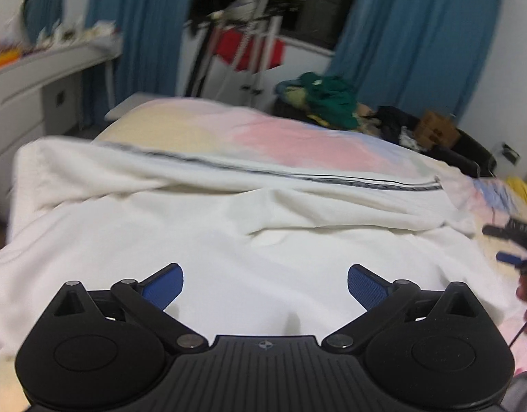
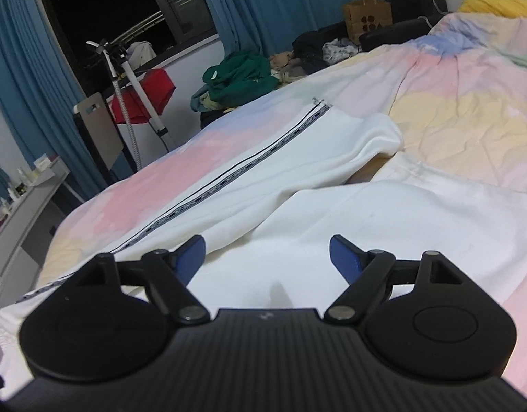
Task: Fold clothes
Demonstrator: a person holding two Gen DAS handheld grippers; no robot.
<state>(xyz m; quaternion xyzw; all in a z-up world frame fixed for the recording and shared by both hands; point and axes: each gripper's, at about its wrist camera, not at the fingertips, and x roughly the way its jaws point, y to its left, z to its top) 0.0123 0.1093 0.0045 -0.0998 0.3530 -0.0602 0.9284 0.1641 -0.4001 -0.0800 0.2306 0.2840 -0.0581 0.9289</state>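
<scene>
Beyond white trousers [image 2: 297, 178] on pastel bedspread [image 2: 452, 103]: green clothes heap [image 2: 239, 75], paper bag [image 2: 366, 17]; both claws wide, empty.

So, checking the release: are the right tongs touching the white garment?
Apart. The right wrist view shows the right tongs open, nothing pinched, above the white garment.

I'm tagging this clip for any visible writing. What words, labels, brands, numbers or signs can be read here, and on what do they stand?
No readable text in either view.
Brown paper bag: printed dark shapes, no legible words.
White garment: patterned stripe along its side, too small to read as lettering.
Left gripper body: a small round emblem, no words.
</scene>
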